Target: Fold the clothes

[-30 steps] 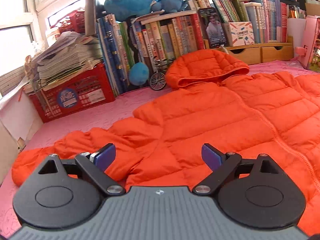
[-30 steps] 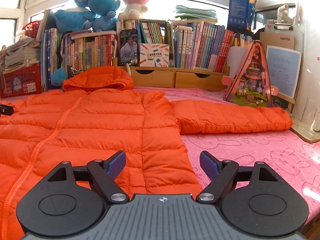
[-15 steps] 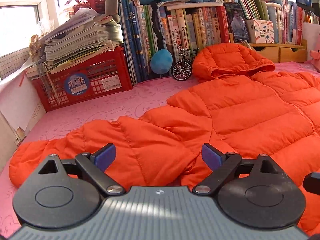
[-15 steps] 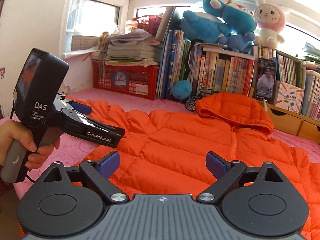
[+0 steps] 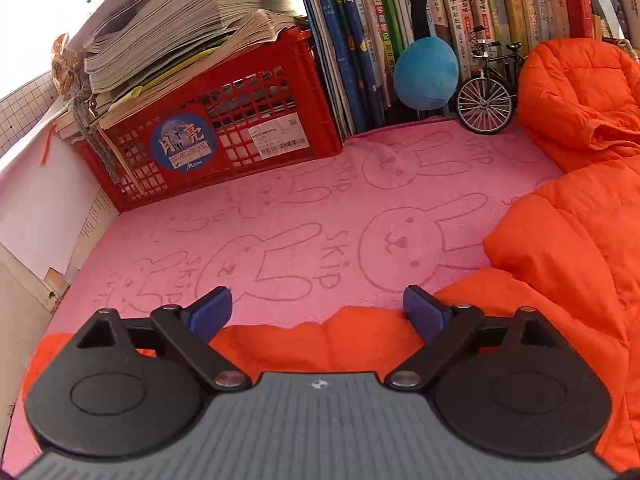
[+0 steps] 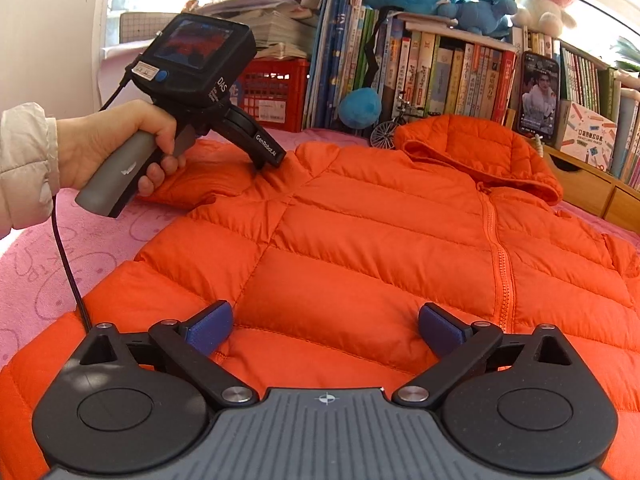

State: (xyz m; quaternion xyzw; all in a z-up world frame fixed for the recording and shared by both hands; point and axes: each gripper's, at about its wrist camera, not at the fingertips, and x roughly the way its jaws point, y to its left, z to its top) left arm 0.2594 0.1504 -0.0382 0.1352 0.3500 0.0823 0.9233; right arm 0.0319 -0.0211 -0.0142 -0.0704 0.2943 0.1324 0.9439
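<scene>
A pink rabbit-print blanket (image 5: 280, 216) covers the surface, books and a red plastic crate (image 5: 224, 136) lining its far edge, and the puffy orange quilted hooded jacket (image 6: 360, 248) lies spread across it, front up and zipped. The left gripper (image 5: 318, 312), jaws just narrowing but apart with nothing pinched, dips over the orange sleeve (image 5: 320, 340) by the blanket's left edge, while the right gripper (image 6: 326, 330), jaws just widening, hangs spread above the hem. Looks like the sleeve fold is starting; next, pinch that sleeve and carry it across the chest.

Left gripper (image 5: 318, 312) reached sleeve (image 5: 320, 340), closing slightly.
</scene>
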